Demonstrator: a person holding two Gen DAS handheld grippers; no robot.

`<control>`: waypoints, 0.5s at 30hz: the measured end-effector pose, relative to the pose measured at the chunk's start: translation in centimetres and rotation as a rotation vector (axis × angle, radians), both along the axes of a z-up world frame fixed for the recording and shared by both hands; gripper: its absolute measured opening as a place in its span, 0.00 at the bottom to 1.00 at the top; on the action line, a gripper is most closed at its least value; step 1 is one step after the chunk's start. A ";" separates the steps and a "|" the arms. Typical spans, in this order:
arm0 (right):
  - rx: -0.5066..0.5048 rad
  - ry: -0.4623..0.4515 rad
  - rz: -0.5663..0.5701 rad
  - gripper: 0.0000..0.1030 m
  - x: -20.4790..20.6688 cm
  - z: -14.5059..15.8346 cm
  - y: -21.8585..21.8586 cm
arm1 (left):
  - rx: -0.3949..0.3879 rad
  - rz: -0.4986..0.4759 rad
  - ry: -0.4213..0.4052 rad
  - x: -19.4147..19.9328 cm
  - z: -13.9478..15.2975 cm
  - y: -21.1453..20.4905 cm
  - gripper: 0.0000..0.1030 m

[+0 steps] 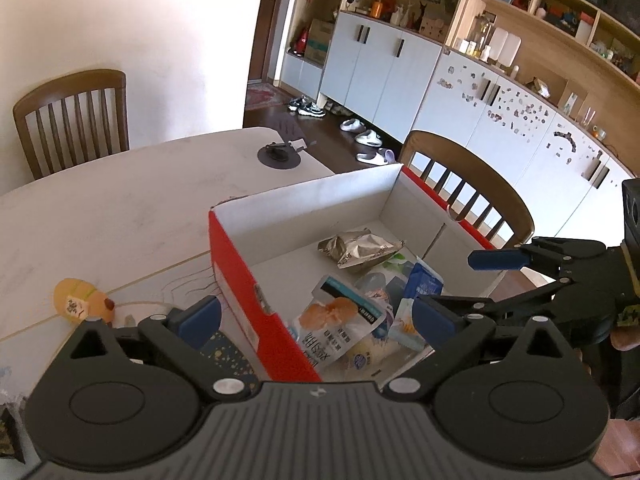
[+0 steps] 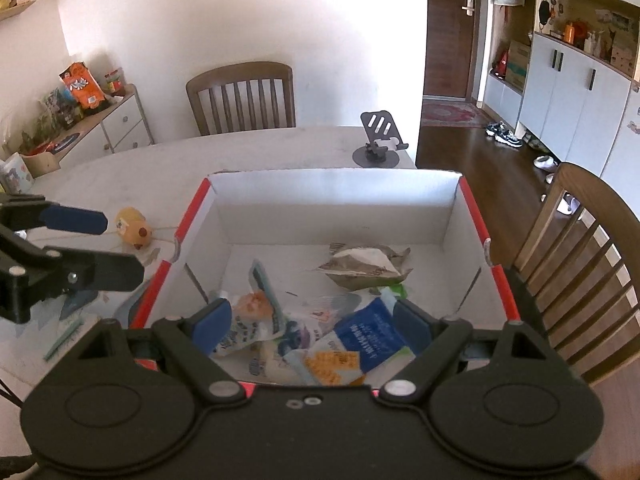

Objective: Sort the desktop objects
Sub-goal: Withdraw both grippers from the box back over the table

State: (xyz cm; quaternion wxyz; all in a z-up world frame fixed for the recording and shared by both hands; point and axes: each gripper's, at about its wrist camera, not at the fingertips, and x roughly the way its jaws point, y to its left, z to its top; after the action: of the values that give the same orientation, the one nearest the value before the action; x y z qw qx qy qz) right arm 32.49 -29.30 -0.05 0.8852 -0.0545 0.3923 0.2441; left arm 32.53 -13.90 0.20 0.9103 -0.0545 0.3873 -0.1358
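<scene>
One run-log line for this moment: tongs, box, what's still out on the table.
left tongs: open, empty | right tongs: open, empty | box: snack packets inside | yellow toy: on table, outside box

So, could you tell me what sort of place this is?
Most likely a home dining area: a dining table with wooden chairs, wall cabinets with cluttered shelves, and shoes near the entrance door.

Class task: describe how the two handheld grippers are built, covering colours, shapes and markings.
Both the left gripper and the right gripper are matte black, with ribbed bodies, round side discs, silver pivot screws, triangular cut-outs and blue fingertip pads.
</scene>
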 end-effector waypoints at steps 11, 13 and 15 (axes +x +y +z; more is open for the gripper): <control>0.009 0.000 -0.030 0.85 -1.8 0.4 2.9 | -0.026 -0.006 -0.008 -2.5 0.5 3.0 0.99; 0.011 -0.001 -0.036 0.85 -2.1 0.5 3.5 | -0.030 -0.005 -0.011 -2.9 0.6 3.7 0.99; 0.013 -0.002 -0.042 0.85 -2.5 0.5 4.1 | -0.029 -0.004 -0.015 -3.3 0.7 4.3 0.99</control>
State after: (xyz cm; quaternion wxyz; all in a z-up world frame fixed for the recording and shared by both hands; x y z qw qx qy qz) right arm 29.97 -25.18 0.49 0.8908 -0.0407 0.3910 0.2280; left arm 29.23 -9.56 0.90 0.9120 -0.0661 0.3786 -0.1436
